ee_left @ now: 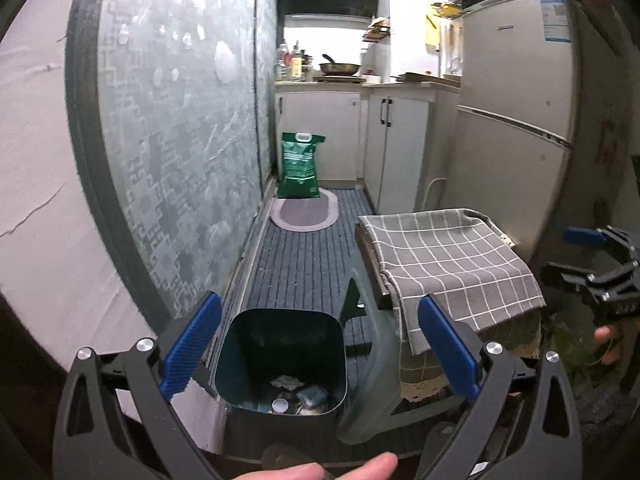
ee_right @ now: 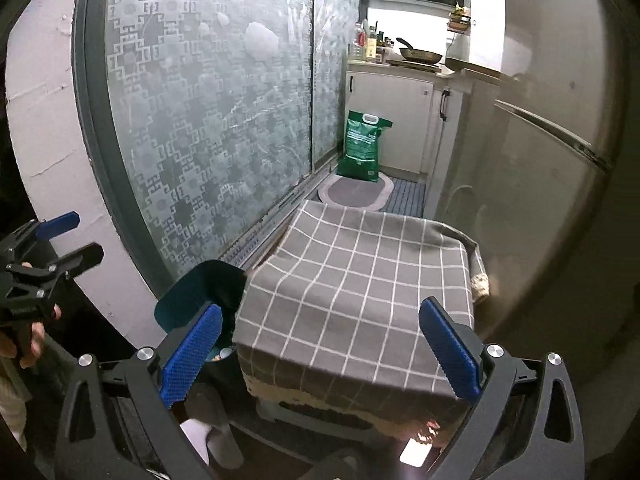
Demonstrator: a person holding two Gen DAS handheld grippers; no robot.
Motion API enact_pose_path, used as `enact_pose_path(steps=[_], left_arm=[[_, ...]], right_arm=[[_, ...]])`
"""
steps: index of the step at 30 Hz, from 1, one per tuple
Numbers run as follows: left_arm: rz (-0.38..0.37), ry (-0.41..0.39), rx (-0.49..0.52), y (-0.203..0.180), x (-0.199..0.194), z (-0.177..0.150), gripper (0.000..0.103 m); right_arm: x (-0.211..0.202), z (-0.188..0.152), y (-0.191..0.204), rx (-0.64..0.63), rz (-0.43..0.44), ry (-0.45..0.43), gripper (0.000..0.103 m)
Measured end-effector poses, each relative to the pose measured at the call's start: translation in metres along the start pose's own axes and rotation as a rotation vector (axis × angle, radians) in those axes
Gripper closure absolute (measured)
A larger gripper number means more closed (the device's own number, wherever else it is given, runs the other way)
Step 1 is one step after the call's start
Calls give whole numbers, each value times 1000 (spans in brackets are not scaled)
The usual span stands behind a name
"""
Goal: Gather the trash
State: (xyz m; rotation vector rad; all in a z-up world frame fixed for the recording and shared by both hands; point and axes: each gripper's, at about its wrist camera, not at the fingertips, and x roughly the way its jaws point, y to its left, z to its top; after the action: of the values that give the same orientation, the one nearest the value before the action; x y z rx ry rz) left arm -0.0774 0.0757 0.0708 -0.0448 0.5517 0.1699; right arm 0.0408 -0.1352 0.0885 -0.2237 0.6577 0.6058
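A dark teal trash bin (ee_left: 280,360) stands open on the floor just below my left gripper (ee_left: 320,348), which is open and empty above it. Inside lie trash pieces (ee_left: 298,394): crumpled paper, a white cap and a bluish wad. The bin (ee_right: 200,292) also shows at the lower left of the right wrist view, partly hidden by the cloth. My right gripper (ee_right: 320,348) is open and empty over a stool covered with a grey checked cloth (ee_right: 360,292). The right gripper also shows at the right edge of the left wrist view (ee_left: 592,264), and the left one in the right wrist view (ee_right: 52,248).
The cloth-covered stool (ee_left: 452,264) stands right of the bin. A frosted sliding glass door (ee_left: 180,152) runs along the left. A fridge (ee_left: 516,120) stands at the right. A green sack (ee_left: 299,166) and an oval mat (ee_left: 305,214) lie farther down the narrow kitchen floor.
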Motion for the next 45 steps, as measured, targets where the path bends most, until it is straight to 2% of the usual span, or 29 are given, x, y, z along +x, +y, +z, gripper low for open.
enact_pose_path(steps=[13, 45], left_arm=[[-14, 22, 16, -5, 0, -6, 3], [-9, 37, 2, -7, 1, -8, 3]], right_arm=[[-3, -10, 6, -17, 49, 16, 3], [-4, -12, 8, -30, 57, 18, 3]])
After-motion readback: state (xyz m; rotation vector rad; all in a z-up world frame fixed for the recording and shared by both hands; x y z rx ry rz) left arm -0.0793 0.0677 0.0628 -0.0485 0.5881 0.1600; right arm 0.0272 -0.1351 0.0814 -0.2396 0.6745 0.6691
